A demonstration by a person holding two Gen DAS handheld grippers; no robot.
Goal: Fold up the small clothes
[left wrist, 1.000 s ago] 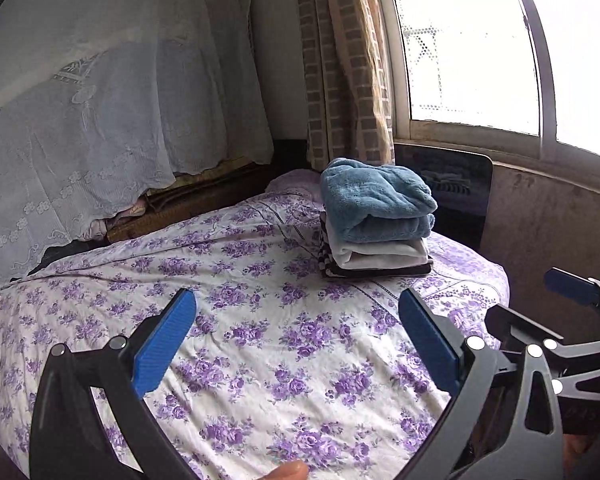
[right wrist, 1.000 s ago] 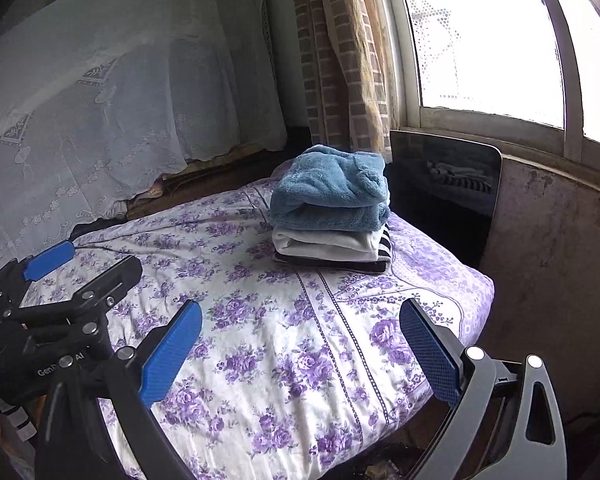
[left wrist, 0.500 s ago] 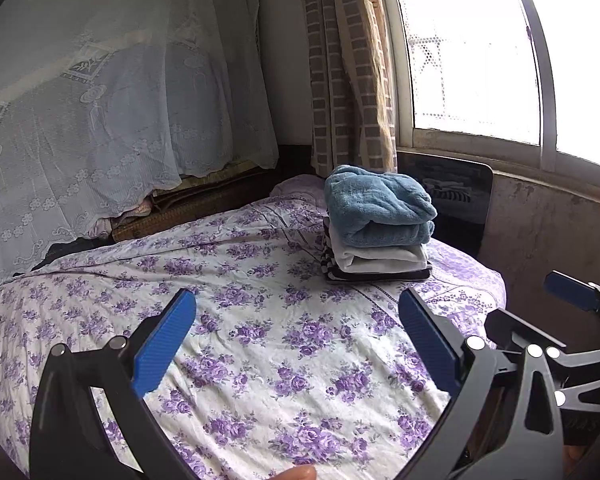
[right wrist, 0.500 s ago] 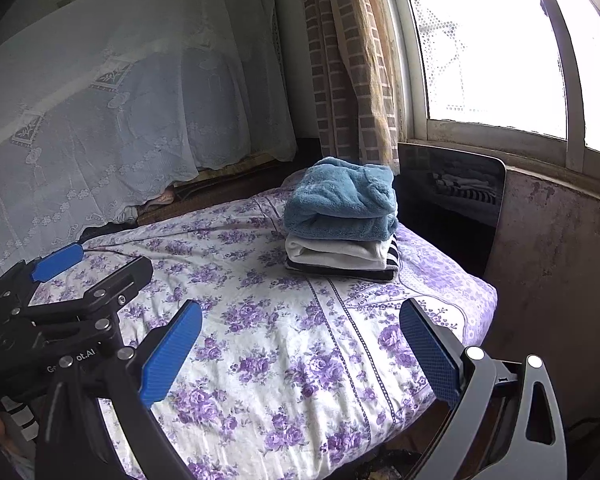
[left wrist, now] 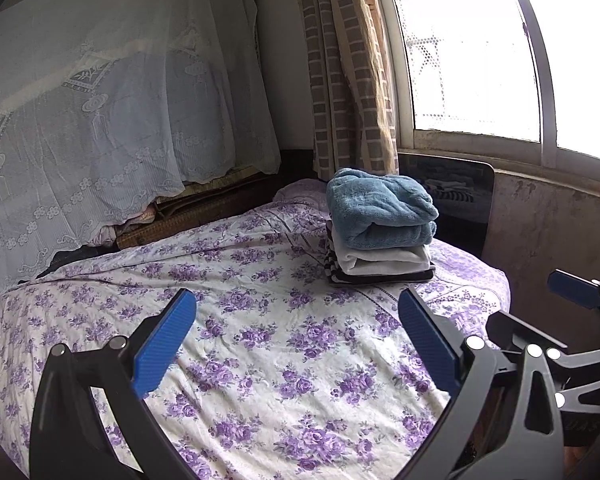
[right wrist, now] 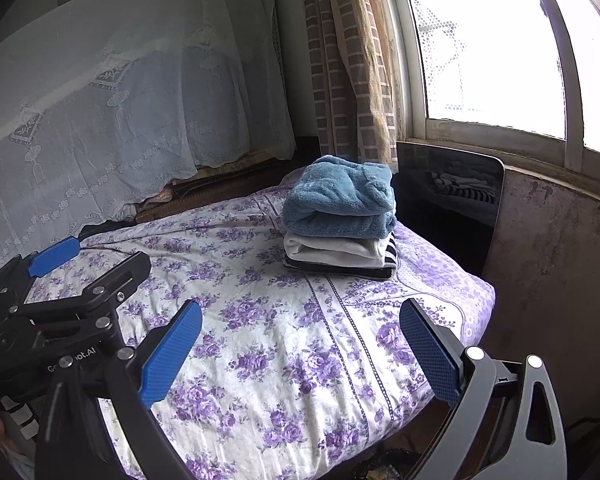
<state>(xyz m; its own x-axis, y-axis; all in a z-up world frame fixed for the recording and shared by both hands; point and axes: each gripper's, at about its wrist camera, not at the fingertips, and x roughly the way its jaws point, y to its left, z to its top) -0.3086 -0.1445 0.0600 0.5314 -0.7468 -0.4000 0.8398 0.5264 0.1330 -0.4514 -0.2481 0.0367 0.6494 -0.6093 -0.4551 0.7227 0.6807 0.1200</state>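
Observation:
A pile of three folded clothes stands at the far right corner of the flowered bed (left wrist: pixel 260 344): a fluffy blue garment (left wrist: pixel 380 212) on top, a white one (left wrist: pixel 384 258) under it, a black-and-white striped one (left wrist: pixel 380 277) at the bottom. The right wrist view shows the same blue garment (right wrist: pixel 340 200) and bed (right wrist: pixel 284 360). My left gripper (left wrist: pixel 296 340) hangs open over the bare sheet, well short of the pile, nothing between its blue pads. My right gripper (right wrist: pixel 300 348) is open and empty too, to the right of the left gripper (right wrist: pixel 96 272).
A lace cloth (left wrist: pixel 112 120) drapes furniture behind the bed. A checked curtain (left wrist: pixel 348 72) and a bright window (left wrist: pixel 472 48) stand at the back right. A dark glossy panel (left wrist: pixel 448 196) leans behind the pile. The bed's right edge drops beside a stained wall (right wrist: pixel 548 248).
Both grippers have drawn back and tilted up a little, so the pile sits lower and farther in view. Both stay open and empty. The clothes have not moved.

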